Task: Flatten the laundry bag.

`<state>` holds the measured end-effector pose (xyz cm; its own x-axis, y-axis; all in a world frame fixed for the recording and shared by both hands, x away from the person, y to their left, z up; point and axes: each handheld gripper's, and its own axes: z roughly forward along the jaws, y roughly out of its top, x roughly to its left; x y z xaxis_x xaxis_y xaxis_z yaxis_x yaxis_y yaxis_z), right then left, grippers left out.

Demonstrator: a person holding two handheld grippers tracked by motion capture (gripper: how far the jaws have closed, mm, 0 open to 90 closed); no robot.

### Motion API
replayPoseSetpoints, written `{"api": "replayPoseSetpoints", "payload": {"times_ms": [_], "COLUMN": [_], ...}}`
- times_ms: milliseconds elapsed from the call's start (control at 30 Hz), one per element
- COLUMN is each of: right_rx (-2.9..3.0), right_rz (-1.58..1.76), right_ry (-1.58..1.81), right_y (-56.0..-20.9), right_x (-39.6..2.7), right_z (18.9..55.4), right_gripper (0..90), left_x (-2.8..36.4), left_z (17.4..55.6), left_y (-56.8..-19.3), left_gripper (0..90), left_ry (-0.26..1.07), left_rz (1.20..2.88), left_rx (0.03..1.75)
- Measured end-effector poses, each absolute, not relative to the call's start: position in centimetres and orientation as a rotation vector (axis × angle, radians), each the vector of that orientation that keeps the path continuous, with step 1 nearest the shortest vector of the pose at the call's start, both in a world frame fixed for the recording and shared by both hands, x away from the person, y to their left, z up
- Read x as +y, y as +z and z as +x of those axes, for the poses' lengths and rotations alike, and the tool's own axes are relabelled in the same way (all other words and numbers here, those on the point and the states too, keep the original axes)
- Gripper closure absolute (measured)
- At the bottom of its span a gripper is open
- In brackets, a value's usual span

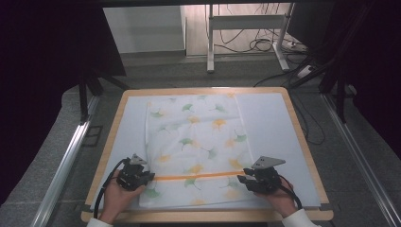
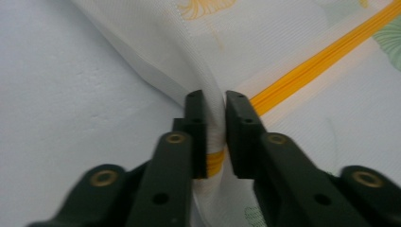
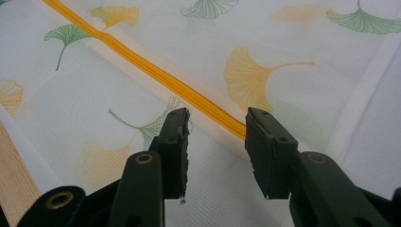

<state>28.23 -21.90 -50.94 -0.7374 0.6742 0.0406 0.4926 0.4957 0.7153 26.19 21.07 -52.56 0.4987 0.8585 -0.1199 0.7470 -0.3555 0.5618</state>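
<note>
Our two black hand-held grippers, white cuffs behind them

We see the left hand-held gripper and the right hand-held gripper as boxy black bodies, each topped by a grey three-cornered plate and trailing a black cable. Close up, our jaws are matte black bars with flat rectangular pads, brass-coloured pivot rings and small dark screw holes. We wear white sleeves, their cuffs at the wrists.
</note>
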Motion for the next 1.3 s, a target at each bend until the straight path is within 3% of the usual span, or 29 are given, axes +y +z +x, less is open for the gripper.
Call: {"api": "replayPoseSetpoints", "payload": {"times_ms": [667, 800, 833, 900, 933, 967, 1000, 1033, 1100, 1300], "right_rx": [2.477, 2.470, 2.463, 2.454, 2.446, 2.432, 2.430, 2.430, 2.422, 2.430], "right_rz": [1.025, 1.040, 1.057, 1.062, 1.069, 1.094, 1.106, 1.106, 1.136, 1.138], "right_ry": [1.097, 1.111, 1.124, 1.136, 1.146, 1.161, 1.160, 1.160, 1.167, 1.184], "right_y": [-50.7, -50.6, -50.5, -50.5, -50.4, -50.5, -50.5, -50.5, -50.6, -50.4], "right_x": [-22.6, -22.9, -23.0, -23.1, -23.1, -23.3, -23.3, -23.3, -23.5, -23.7], "right_z": [28.5, 28.7, 28.8, 28.9, 29.1, 29.6, 29.8, 29.8, 30.3, 29.7], "right_gripper": [59.3, 59.3, 58.9, 58.6, 58.2, 57.6, 57.5, 57.5, 58.5, 67.3], "left_x": [24.2, 24.2, 24.2, 24.4, 24.6, 24.8, 24.9, 25.1, 25.4, 25.7], "left_z": [28.2, 27.9, 27.8, 27.4, 27.2, 27.1, 27.0, 26.8, 26.6, 26.4], "left_y": [-52.2, -52.2, -52.1, -51.9, -51.8, -51.6, -51.4, -51.2, -51.0, -50.9], "left_gripper": [84.0, 79.6, 65.8, 61.3, 54.8, 42.9, 38.9, 38.9, 29.7, 22.5], "left_ry": [0.266, 0.295, 0.302, 0.323, 0.331, 0.340, 0.352, 0.375, 0.450, 0.495], "left_rz": [2.119, 2.106, 2.097, 2.079, 2.049, 2.026, 2.009, 1.993, 1.977, 1.956], "left_rx": [1.360, 1.347, 1.339, 1.316, 1.309, 1.308, 1.305, 1.305, 1.305, 1.307]}}
